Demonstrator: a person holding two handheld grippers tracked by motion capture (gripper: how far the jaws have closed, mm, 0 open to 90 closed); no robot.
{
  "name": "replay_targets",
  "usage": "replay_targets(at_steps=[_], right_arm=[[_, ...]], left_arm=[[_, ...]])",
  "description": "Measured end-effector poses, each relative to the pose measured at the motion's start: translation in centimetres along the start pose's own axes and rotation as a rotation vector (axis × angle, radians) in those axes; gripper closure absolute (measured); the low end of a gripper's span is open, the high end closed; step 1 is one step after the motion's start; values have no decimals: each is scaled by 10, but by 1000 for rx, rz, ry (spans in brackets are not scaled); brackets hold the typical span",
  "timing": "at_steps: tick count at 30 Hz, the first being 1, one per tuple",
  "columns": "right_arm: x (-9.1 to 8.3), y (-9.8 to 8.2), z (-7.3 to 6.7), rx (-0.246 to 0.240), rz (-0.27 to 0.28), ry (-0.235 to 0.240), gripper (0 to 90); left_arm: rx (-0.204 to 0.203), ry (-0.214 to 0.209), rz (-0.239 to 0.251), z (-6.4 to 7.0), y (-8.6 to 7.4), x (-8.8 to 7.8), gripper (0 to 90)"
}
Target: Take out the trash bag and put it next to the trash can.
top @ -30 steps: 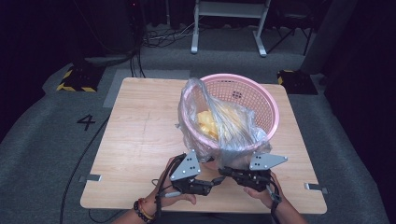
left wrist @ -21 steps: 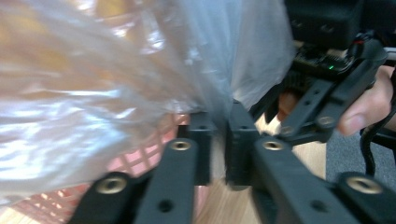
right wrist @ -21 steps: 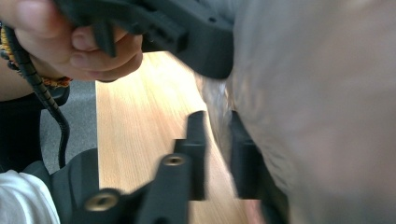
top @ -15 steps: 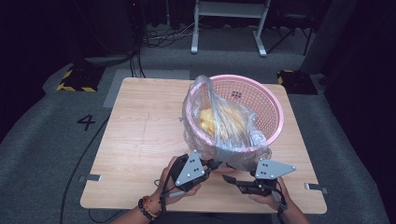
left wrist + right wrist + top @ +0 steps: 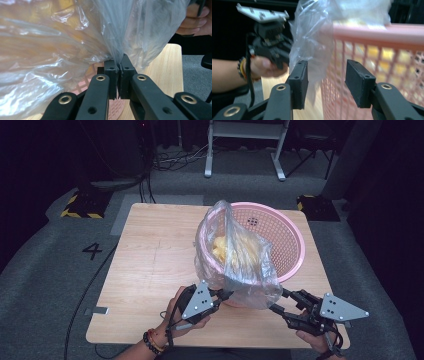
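A clear plastic bag (image 5: 240,255) with yellow items (image 5: 222,245) inside stands in a pink mesh basket (image 5: 300,240) and spills over its near rim. My left gripper (image 5: 227,295) is shut on the bag's lower edge; in the left gripper view the film (image 5: 62,37) is pinched between the closed pads (image 5: 119,66). My right gripper (image 5: 278,301) sits to the right of the bag by the basket's near wall. Its jaws have just been opening and stand open (image 5: 327,82). Loose film (image 5: 309,45) hangs by its left pad, unpressed, with the basket (image 5: 387,37) behind.
The wooden table (image 5: 150,270) has bare surface to the left of the basket. Its front edge runs just under both hands. A floor marking "4" (image 5: 92,251) lies to the left, a white metal frame (image 5: 245,150) stands behind, and a striped block (image 5: 80,205) sits at the back left.
My left gripper's jaws have shut on the bag's edge. My right gripper has let go of the bag, opened, and moved off to the right and slightly up.
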State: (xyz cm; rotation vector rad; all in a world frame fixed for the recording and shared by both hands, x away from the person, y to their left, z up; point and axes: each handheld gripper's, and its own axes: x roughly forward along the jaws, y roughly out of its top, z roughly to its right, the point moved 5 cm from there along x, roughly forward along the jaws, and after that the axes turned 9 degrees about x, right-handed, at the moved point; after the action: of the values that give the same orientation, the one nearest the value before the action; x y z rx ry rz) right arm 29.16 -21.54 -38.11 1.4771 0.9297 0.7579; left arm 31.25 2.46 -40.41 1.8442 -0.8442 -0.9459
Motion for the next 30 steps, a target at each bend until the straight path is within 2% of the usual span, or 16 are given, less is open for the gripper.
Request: replay_targets(at_steps=[3, 5, 6, 8, 9, 11, 13, 15, 16, 18, 20, 23, 27, 28, 29, 30], right_arm=[[13, 7, -10, -9, 29, 32, 611], [16, 7, -11, -17, 27, 28, 659], [26, 8, -13, -32, 16, 16, 723], [36, 8, -14, -30, 14, 16, 773], [41, 8, -14, -30, 12, 22, 785], [51, 6, -15, -48, -10, 10, 818], [58, 3, -15, -74, -28, 0, 849], [60, 1, -14, -73, -34, 0, 864], [63, -2, -12, -74, -41, 3, 891], [63, -4, -12, -78, -51, 0, 898], [63, -5, -13, -92, -57, -1, 900], [65, -5, -14, -108, -65, -1, 900], [71, -10, -18, -139, -86, 2, 900], [71, -10, -18, -139, -86, 2, 900], [72, -11, -19, -142, -90, 24, 892], [72, -11, -19, -142, -90, 24, 892]], left_arm=[[2, -1, -1, 0, 1, 3, 873], [-1, -2, 3, 0, 1, 4, 869], [2, -6, 1, 0, 1, 6, 868], [1, -14, 1, 1, 3, 7, 848], [1, -14, 1, 1, 3, 7, 811], [-12, -48, 5, 6, 6, 8, 623], [-20, -49, 12, 12, 11, 6, 441], [-19, -40, 19, 14, 13, 4, 370], [-43, -32, 44, 16, 19, -1, 308], [-62, -4, 67, 14, 24, -7, 304], [-86, -1, 75, 12, 28, -10, 305], [-89, 32, 70, 11, 31, -10, 324], [-89, 37, 61, 10, 33, -5, 421], [-89, 37, 61, 10, 33, -5, 512], [-55, 45, 49, 10, 33, -5, 556], [-55, 45, 49, 10, 33, -5, 590]])
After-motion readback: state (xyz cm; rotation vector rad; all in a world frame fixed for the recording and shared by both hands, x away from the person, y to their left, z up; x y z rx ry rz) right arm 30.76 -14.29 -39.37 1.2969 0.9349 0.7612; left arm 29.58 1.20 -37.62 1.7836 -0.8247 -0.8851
